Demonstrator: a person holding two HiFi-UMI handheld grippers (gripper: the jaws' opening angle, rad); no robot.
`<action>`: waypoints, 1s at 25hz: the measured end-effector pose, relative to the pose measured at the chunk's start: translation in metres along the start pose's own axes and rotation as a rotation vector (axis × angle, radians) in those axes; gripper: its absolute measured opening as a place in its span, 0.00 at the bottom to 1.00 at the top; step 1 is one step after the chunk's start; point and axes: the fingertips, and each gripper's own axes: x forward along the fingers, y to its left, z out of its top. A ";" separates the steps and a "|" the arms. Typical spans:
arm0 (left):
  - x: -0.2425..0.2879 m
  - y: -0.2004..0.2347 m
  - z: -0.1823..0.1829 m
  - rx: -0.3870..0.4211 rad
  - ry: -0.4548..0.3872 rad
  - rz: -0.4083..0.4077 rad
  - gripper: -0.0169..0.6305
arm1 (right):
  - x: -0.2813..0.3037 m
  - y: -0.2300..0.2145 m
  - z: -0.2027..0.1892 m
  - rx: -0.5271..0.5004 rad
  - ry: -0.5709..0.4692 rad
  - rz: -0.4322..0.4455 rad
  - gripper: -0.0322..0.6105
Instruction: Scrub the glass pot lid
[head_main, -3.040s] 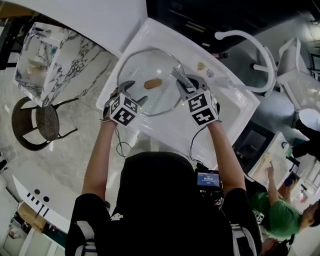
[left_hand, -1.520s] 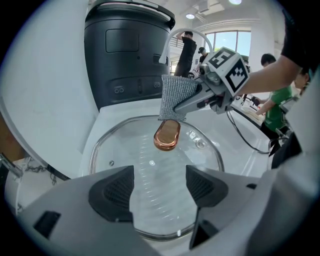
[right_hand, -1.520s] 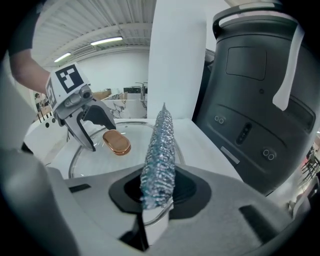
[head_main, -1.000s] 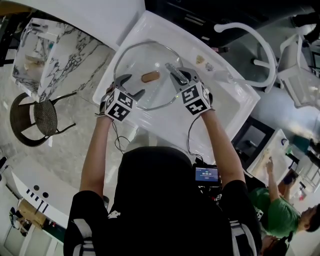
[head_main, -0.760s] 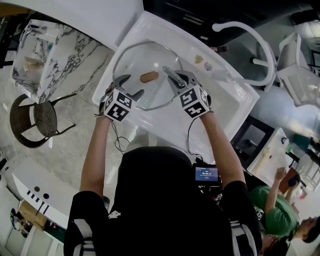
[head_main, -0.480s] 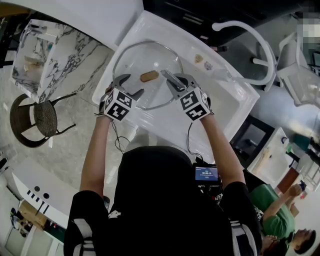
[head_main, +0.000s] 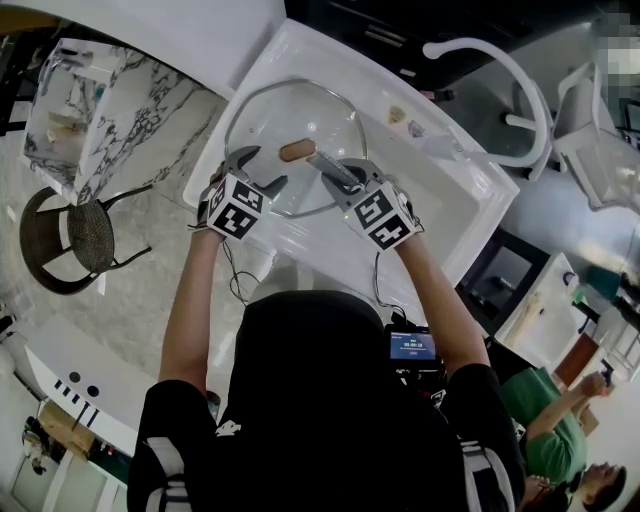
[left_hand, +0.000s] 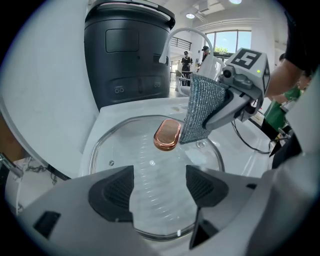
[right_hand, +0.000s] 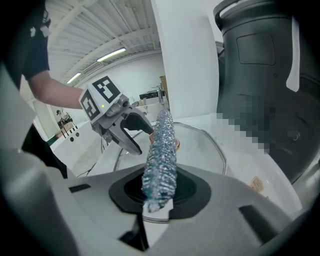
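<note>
The glass pot lid (head_main: 268, 118) lies flat in the white sink (head_main: 445, 195), filling the basin's 10 o'clock end, with its copper-coloured knob (head_main: 297, 150) at the centre.

The left gripper (head_main: 261, 170) sits at the lid's 7 o'clock rim. Its own view shows its fingers (left_hand: 116, 192) spread apart with the lid's near rim and clear glass showing in the gap between them. Whether the pads actually touch the rim cannot be told.

The right gripper (head_main: 346, 181) comes in over the lid's 4 o'clock edge. Its fingers are closed on a glittery silver-green scrub pad (head_main: 331, 166), pinched at its lower end, so that the pad sticks out past the fingertips. In the left gripper view the pad hangs edge-down with its bottom corner on the glass, just at 3 o'clock of the knob and very close to it.

Two small scraps (head_main: 399, 114) lie on the sink floor at 2 o'clock of the lid, well apart from it. A white arched tap (left_hand: 176, 36) rises beyond the sink, and a large dark grey container (left_hand: 127, 55) stands behind the basin at 12 o'clock in the left gripper view. In the head view a marble-patterned block (head_main: 110, 110) stands at 9 o'clock of the sink, with a dark round chair (head_main: 85, 240) at 8 o'clock.
</note>
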 end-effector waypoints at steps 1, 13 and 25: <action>0.000 0.000 0.000 0.000 0.000 0.000 0.48 | 0.001 0.003 0.000 0.004 -0.001 0.010 0.14; 0.000 0.000 0.001 -0.002 -0.002 0.001 0.48 | 0.005 0.027 0.004 0.030 0.012 0.107 0.15; 0.000 0.000 0.001 0.000 0.000 0.003 0.48 | 0.005 0.021 0.002 0.046 0.008 0.114 0.15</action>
